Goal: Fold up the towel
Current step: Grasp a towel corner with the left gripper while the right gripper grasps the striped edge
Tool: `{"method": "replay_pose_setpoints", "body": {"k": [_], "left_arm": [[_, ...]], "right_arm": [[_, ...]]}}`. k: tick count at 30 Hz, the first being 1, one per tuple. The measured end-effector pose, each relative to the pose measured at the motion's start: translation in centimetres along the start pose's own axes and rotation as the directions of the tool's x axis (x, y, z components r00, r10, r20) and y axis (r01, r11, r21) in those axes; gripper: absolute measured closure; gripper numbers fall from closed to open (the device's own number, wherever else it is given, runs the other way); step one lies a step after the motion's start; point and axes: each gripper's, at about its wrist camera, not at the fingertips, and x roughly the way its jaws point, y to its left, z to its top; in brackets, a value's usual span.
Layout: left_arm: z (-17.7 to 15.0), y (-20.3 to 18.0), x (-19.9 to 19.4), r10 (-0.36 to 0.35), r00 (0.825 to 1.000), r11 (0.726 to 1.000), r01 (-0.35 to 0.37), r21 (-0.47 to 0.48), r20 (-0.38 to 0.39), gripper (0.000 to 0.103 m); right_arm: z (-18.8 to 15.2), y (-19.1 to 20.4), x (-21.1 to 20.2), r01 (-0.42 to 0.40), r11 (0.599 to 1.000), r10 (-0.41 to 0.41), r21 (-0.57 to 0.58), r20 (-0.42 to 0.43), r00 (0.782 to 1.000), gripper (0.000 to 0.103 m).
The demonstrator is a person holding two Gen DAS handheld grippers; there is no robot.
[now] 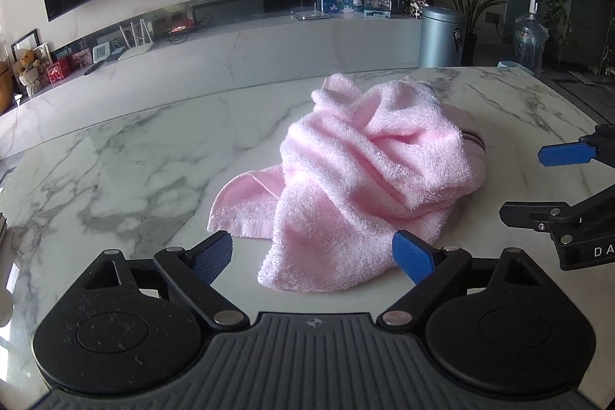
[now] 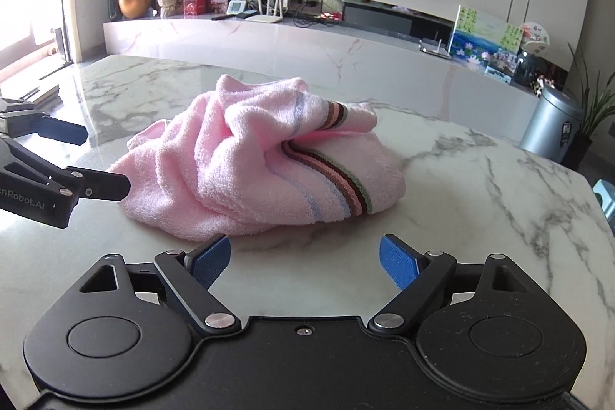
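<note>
Lying crumpled in a loose heap on the white grey-veined marble table point(image 1: 115, 156), the pink terry towel with a brown, pink and green striped band point(image 2: 269, 164) sits toward the middle, well back from the far edge. The left gripper point(image 1: 313, 254) hovers at the towel's near side, its blue-padded fingers point(image 1: 413, 256) spread wide, straddling a hanging corner without pressing it. The right gripper point(image 2: 305, 260) hovers just short of the towel, fingers point(image 2: 398, 262) apart over bare marble, holding nothing.
</note>
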Motion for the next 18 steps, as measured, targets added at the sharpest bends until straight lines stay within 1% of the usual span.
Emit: {"method": "replay_pose_setpoints", "body": {"k": [2,5,6,7,9,11,13,14,15,16,17,18], "left_arm": [[0.4,0.1,0.6,-0.028,0.999,1.000,0.028,0.009,-0.018,0.036],[0.8,0.4,2.2,-0.044,0.998,0.999,0.044,0.004,-0.034,0.039],[0.8,0.7,2.6,-0.044,0.998,0.999,0.044,-0.005,-0.041,0.042],[0.8,0.9,3.1,-0.044,0.998,0.999,0.043,-0.016,-0.047,0.048],[1.0,1.5,3.8,-0.061,0.996,0.997,0.058,-0.043,-0.060,0.050],[1.0,1.8,4.3,-0.075,0.995,0.996,0.071,-0.062,-0.072,0.053],[0.9,2.0,4.5,-0.082,0.993,0.995,0.076,-0.067,-0.090,0.059],[0.7,2.0,4.6,-0.083,0.992,0.995,0.077,-0.069,-0.099,0.064],[0.6,2.0,4.8,-0.085,0.990,0.995,0.077,-0.070,-0.109,0.071],[0.5,2.1,4.8,-0.086,0.990,0.994,0.078,-0.076,-0.109,0.072],[0.4,2.2,4.7,-0.088,0.990,0.993,0.079,-0.083,-0.107,0.073],[0.3,2.3,4.6,-0.089,0.990,0.993,0.080,-0.087,-0.108,0.079]], "right_arm": [[0.6,-0.2,0.1,-0.027,0.999,0.027,-0.026,0.007,1.000,0.028],[1.4,-0.2,0.6,-0.071,0.995,0.071,-0.076,-0.002,0.997,0.034],[1.6,-0.1,1.0,-0.085,0.991,0.085,-0.099,-0.009,0.996,0.036],[1.8,0.0,1.4,-0.096,0.988,0.094,-0.123,-0.019,0.995,0.037],[2.0,0.4,2.2,-0.110,0.980,0.106,-0.164,-0.034,0.994,0.040],[2.0,0.6,2.8,-0.121,0.975,0.115,-0.189,-0.042,0.992,0.047],[2.1,0.8,3.5,-0.137,0.972,0.129,-0.193,-0.054,0.990,0.062],[2.1,0.8,3.9,-0.144,0.970,0.134,-0.194,-0.064,0.989,0.065],[2.1,0.9,4.4,-0.150,0.969,0.137,-0.195,-0.076,0.988,0.072],[2.2,1.0,4.7,-0.157,0.968,0.143,-0.193,-0.089,0.986,0.080],[2.1,0.9,4.8,-0.162,0.969,0.146,-0.186,-0.097,0.985,0.084],[2.1,0.9,4.8,-0.164,0.970,0.147,-0.177,-0.103,0.984,0.086]]}}
